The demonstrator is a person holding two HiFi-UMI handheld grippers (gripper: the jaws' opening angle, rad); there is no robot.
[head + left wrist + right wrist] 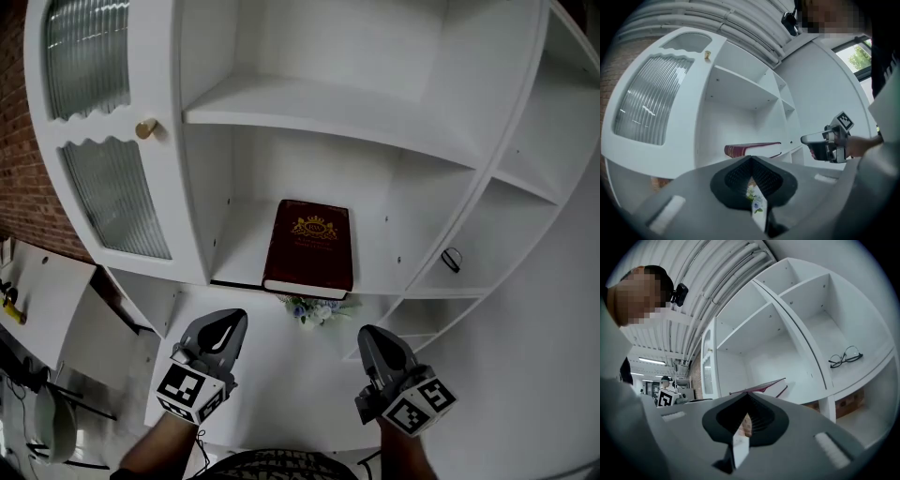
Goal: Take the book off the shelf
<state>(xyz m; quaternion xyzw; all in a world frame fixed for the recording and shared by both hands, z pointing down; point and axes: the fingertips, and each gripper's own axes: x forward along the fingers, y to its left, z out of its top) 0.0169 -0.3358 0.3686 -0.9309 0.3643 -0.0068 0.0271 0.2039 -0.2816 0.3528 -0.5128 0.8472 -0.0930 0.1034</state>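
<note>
White shelving (319,112) fills the frame, with a brick wall (19,141) at the far left and a ribbed glass door (112,187) at upper left. The dark red book (310,246) lies flat on the middle shelf at the centre, just above some flowers (314,309). Low in the frame, the left gripper (225,323) and right gripper (370,333) sit either side below the book and apart from it, each with jaws pressed together on nothing, and glasses (451,260) lie on a shelf at right.

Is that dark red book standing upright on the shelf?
No, the book lies flat on the shelf with its front cover facing up.
</note>
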